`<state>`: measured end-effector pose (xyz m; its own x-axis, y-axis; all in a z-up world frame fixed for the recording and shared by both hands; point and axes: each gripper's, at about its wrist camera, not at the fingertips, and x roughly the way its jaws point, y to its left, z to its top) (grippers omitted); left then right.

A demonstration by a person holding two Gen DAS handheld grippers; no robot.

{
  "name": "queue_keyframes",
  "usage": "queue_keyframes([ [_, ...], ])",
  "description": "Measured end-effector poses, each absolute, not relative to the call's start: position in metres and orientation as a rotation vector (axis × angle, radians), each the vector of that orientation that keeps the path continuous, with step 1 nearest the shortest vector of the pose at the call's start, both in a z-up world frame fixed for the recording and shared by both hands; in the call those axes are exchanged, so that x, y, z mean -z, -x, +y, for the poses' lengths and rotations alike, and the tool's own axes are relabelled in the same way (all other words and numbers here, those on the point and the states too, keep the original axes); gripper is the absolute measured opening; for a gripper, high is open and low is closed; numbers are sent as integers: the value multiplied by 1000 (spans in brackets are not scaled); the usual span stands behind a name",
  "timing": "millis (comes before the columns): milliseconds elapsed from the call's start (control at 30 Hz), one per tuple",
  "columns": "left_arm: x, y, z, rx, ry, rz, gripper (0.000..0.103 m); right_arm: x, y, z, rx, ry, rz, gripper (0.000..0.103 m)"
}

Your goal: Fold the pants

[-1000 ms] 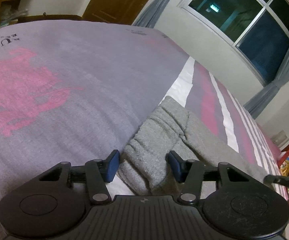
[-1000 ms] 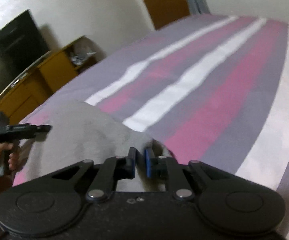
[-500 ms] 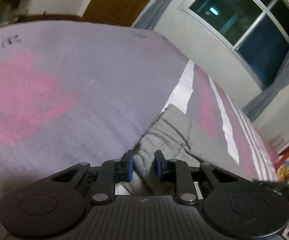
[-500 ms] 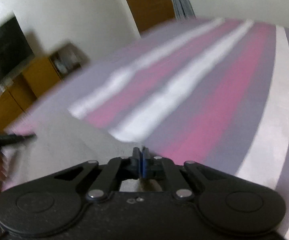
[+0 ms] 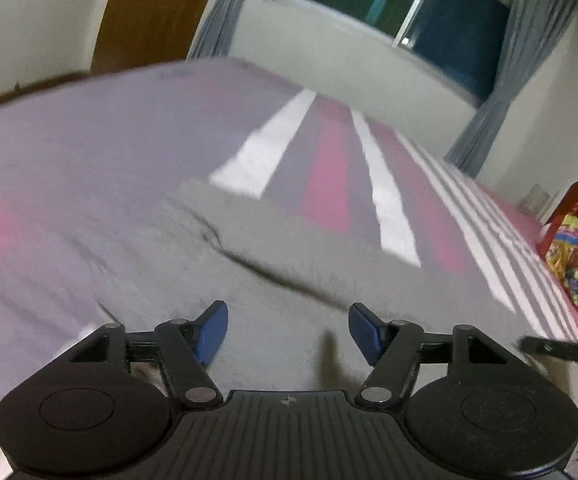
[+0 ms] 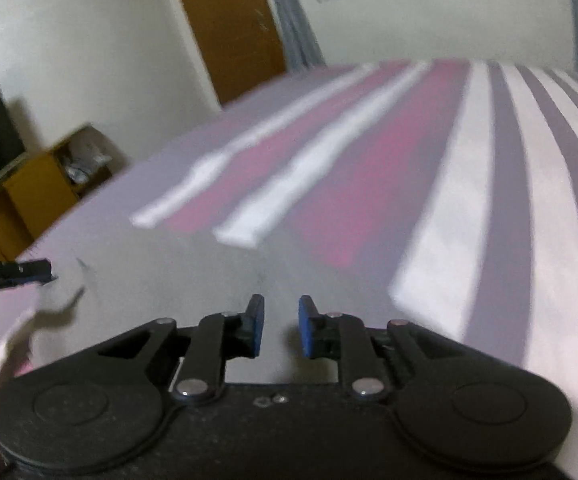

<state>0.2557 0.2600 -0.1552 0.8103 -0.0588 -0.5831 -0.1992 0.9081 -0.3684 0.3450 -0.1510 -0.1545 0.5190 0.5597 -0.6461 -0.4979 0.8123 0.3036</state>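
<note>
Grey pants (image 5: 273, 240), 1 pair, lie flat on striped bed cover (image 5: 329, 168), blurred, near edge cut off. 2 grippers over pants: left gripper (image 5: 288, 330) spread wide, right gripper (image 6: 281, 326) narrowly apart, both holding nothing.

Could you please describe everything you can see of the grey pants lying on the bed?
The grey pants look like soft, fleecy knit fabric, plain in colour. They lie spread flat on the striped bedspread, covering the near ends of its white and pink stripes, with a dark crease or fold edge running diagonally across them. The images are motion-blurred, so seams and waistband cannot be made out. The left tool and the right tool are both above the cloth with jaws apart, gripping nothing.
</note>
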Motion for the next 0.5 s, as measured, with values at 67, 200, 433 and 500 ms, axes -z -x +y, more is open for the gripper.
queue_keyframes([
  [67, 161, -256, 256, -87, 427, 627, 67, 161, -339, -181, -564, -123, 829, 24],
  [200, 163, -250, 252, -66, 386, 637, 68, 163, -320, -277, -397, -224, 822, 34],
  [433, 163, -251, 245, -77, 356, 672, 69, 164, -275, -463, -66, -410, 791, 22],
  [500, 161, -256, 239, -89, 325, 695, 72, 165, -264, -500, 15, -457, 783, 19],
])
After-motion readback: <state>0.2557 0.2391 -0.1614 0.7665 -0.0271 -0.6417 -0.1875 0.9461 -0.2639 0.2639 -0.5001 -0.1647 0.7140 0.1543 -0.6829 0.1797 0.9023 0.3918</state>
